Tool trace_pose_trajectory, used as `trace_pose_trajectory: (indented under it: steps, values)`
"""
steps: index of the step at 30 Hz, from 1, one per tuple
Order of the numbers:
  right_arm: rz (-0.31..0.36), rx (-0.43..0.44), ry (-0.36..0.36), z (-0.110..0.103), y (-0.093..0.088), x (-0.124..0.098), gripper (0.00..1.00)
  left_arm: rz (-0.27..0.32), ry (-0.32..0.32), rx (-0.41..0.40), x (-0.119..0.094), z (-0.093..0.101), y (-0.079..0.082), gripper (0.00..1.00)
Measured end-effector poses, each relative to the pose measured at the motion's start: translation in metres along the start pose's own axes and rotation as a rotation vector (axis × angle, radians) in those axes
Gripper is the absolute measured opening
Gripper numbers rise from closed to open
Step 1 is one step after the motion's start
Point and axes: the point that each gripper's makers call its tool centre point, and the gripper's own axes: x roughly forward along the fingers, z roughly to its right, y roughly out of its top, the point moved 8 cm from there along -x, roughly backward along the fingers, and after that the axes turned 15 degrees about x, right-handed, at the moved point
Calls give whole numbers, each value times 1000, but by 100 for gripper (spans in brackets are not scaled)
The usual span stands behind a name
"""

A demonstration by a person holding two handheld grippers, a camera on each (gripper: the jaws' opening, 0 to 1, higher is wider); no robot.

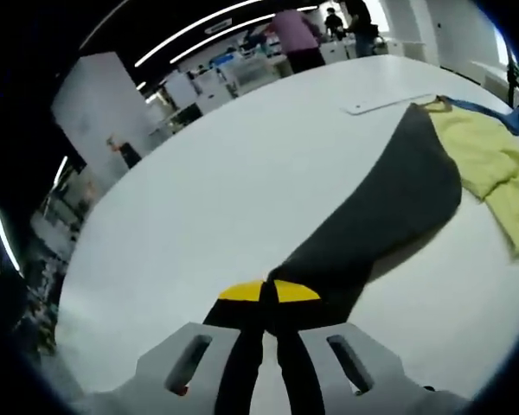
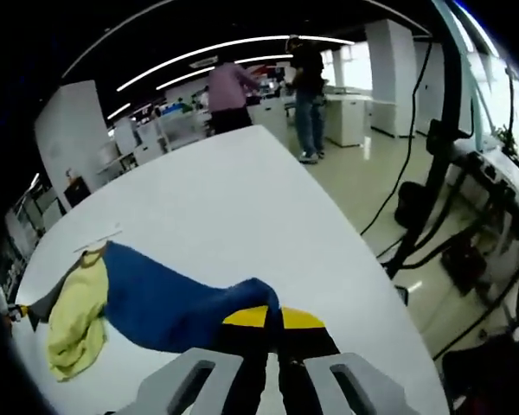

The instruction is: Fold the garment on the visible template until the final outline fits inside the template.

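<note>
In the left gripper view my left gripper (image 1: 269, 292) is shut, its yellow pads pinching the near end of a dark grey cloth (image 1: 389, 203) that stretches away across the white table (image 1: 208, 199). A crumpled yellow garment (image 1: 493, 164) lies beyond the grey cloth, with a blue cloth (image 1: 484, 110) behind it. In the right gripper view my right gripper (image 2: 273, 318) is shut on the end of that blue cloth (image 2: 173, 303), which runs left to the yellow garment (image 2: 76, 320) and a bit of the grey cloth (image 2: 48, 303). A thin white template sheet (image 1: 389, 105) lies flat past the garments.
The table's right edge (image 2: 363, 259) drops to the floor, where black stands and cables (image 2: 432, 173) rise. People stand at desks (image 2: 233, 91) at the room's far end. White cabinets (image 1: 95, 112) stand to the left.
</note>
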Motion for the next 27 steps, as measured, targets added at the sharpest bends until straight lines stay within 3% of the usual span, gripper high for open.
trace_pose_trajectory:
  steps: [13,19,22,27]
  values:
    - [-43,-52,-21,9,-5,5,0,-13,5,-2,3,-1,-1,0]
    - [-20,-43,-56,17,-2,1,3,-16,37,0,-6,-5,-2,2]
    - [-12,-49,-34,14,-2,-4,12,4,36,-8,-10,-4,0,9]
    - [-14,-85,95,-7,-3,-11,32,121,-29,-55,-22,8,10,22]
